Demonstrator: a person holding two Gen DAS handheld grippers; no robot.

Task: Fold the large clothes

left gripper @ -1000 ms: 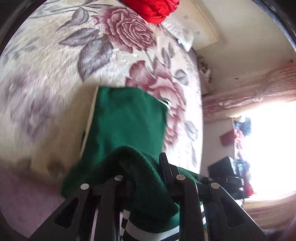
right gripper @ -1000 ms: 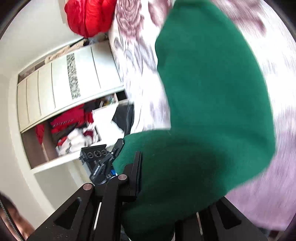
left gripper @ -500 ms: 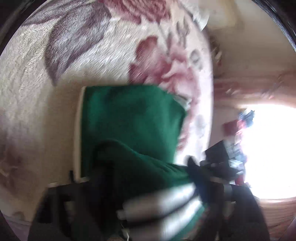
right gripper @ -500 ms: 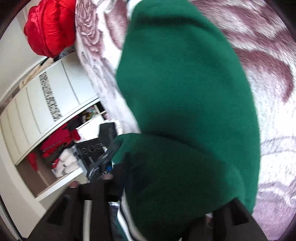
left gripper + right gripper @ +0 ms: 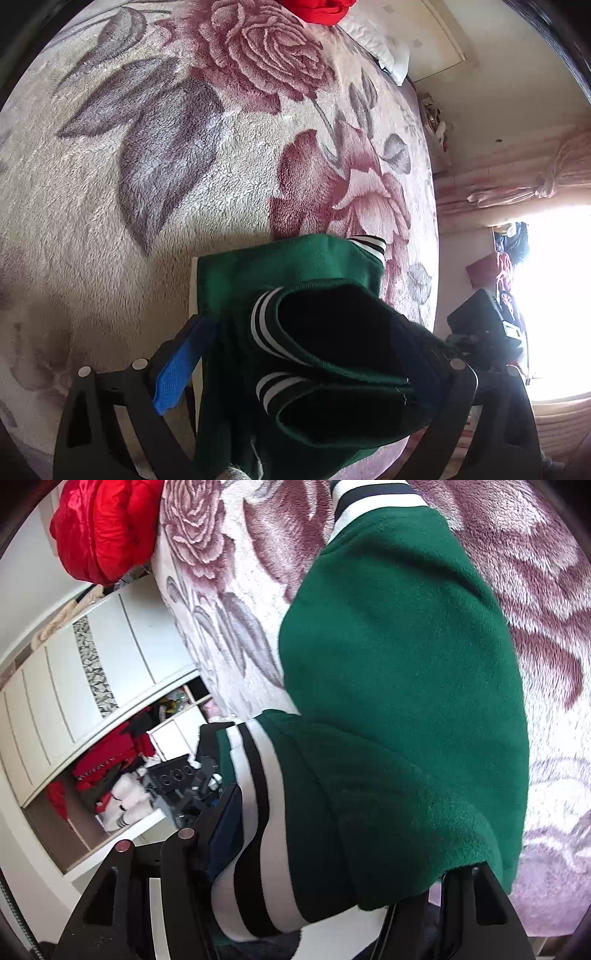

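Note:
A green fleece garment (image 5: pixel 295 266) with black-and-white striped ribbing (image 5: pixel 266 325) lies folded over itself on the floral blanket (image 5: pixel 166 166). My left gripper (image 5: pixel 306 354) stands wide open. The folded upper layer lies loose between its blue pad (image 5: pixel 177 373) and its other finger, and the pads do not press on it. In the right wrist view the green garment (image 5: pixel 406 664) fills the middle. My right gripper (image 5: pixel 340 853) has its jaws opening, with the striped hem (image 5: pixel 255 812) between them and the pads off the cloth.
A red padded quilt (image 5: pixel 99 528) lies bunched at the blanket's far end, with a white pillow (image 5: pixel 384 48) near it. A white wardrobe (image 5: pixel 74 672) with open shelves of clothes stands beside the bed. A bright window (image 5: pixel 554 295) and pink curtain (image 5: pixel 517 177) are on the other side.
Both grippers were shut on the green garment and have now opened. The carried fold has come down onto the layer beneath. Both hands moved forward and lower over the blanket.

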